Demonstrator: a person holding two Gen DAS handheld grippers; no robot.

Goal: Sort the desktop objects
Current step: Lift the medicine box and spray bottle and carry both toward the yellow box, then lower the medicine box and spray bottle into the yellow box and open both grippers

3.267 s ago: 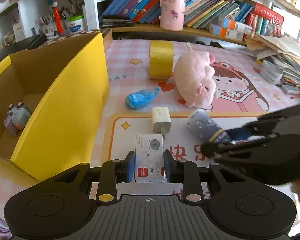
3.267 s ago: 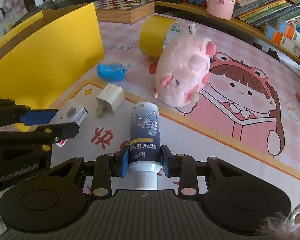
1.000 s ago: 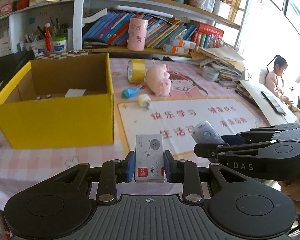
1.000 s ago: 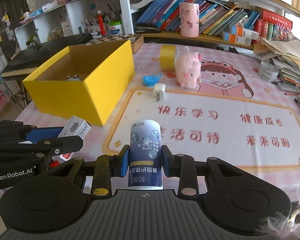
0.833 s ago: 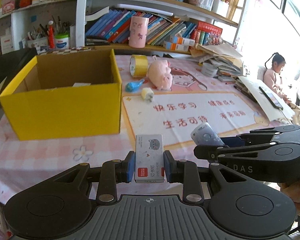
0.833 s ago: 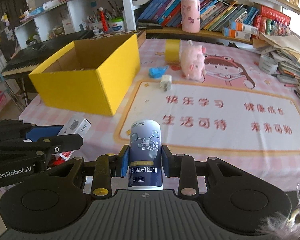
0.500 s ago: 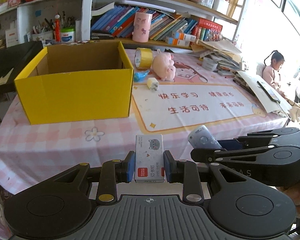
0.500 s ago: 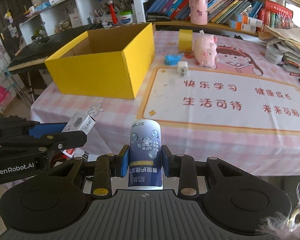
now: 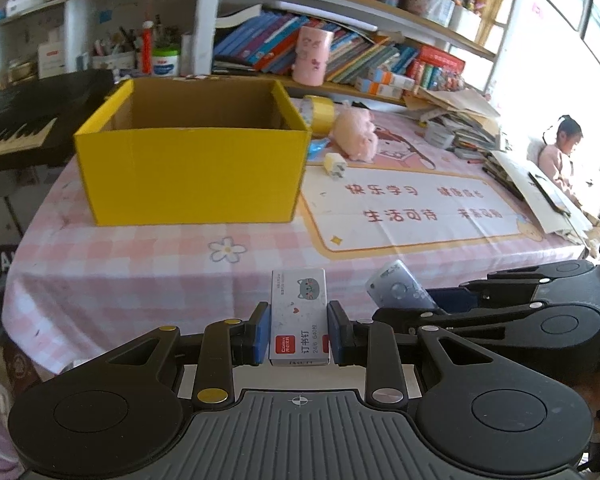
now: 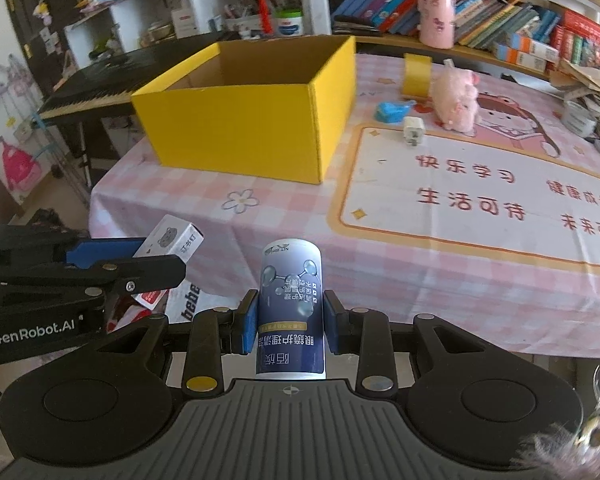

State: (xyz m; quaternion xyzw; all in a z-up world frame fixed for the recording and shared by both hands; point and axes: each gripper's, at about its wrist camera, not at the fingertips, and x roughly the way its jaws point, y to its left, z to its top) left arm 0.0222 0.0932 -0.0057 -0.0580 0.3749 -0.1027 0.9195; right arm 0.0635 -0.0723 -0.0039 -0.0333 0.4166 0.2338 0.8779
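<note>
My left gripper (image 9: 299,322) is shut on a white staple box (image 9: 299,312) with a cat drawing. It hangs in front of the table's near edge. My right gripper (image 10: 290,316) is shut on a dark blue spray bottle (image 10: 291,304), held base forward. The two grippers are side by side; the right wrist view shows the left gripper (image 10: 156,260) and its staple box (image 10: 172,240) at the left. An open yellow cardboard box (image 9: 192,172) stands on the pink checked tablecloth beyond both grippers, and its inside floor is hidden from here.
Behind the yellow box lie a yellow tape roll (image 9: 320,110), a pink plush pig (image 9: 356,134), a blue object (image 9: 316,148) and a white charger (image 9: 334,166). A piano keyboard (image 9: 20,128) stands at the left. A person (image 9: 560,156) sits at the far right. Bookshelves line the back.
Both grippers have drawn back from the table with their objects still held. The table and yellow box now look farther off, and the table's front edge has come into view.
</note>
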